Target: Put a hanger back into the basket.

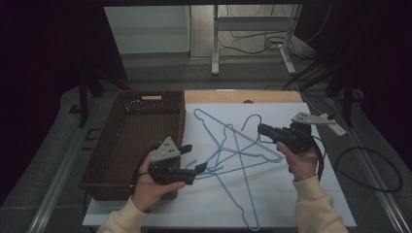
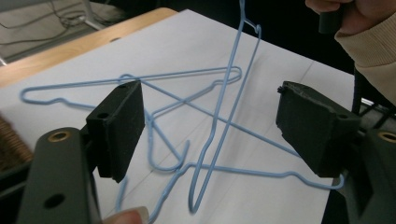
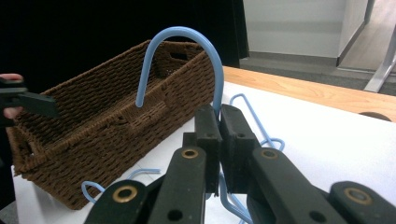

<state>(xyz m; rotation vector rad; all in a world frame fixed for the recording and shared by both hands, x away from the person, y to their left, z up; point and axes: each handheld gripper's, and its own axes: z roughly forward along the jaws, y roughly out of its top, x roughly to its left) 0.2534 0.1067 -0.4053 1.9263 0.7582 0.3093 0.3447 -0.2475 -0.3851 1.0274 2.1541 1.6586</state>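
Hangers of blue wire lie tangled on the white tabletop beside a wicker basket (right claw pinching one hook, left claw gaping wide, holding nothing).

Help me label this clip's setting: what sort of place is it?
Probably a lab or workshop, not a home: a bare metal table frame and loose floor cables stand behind the paper-covered table.
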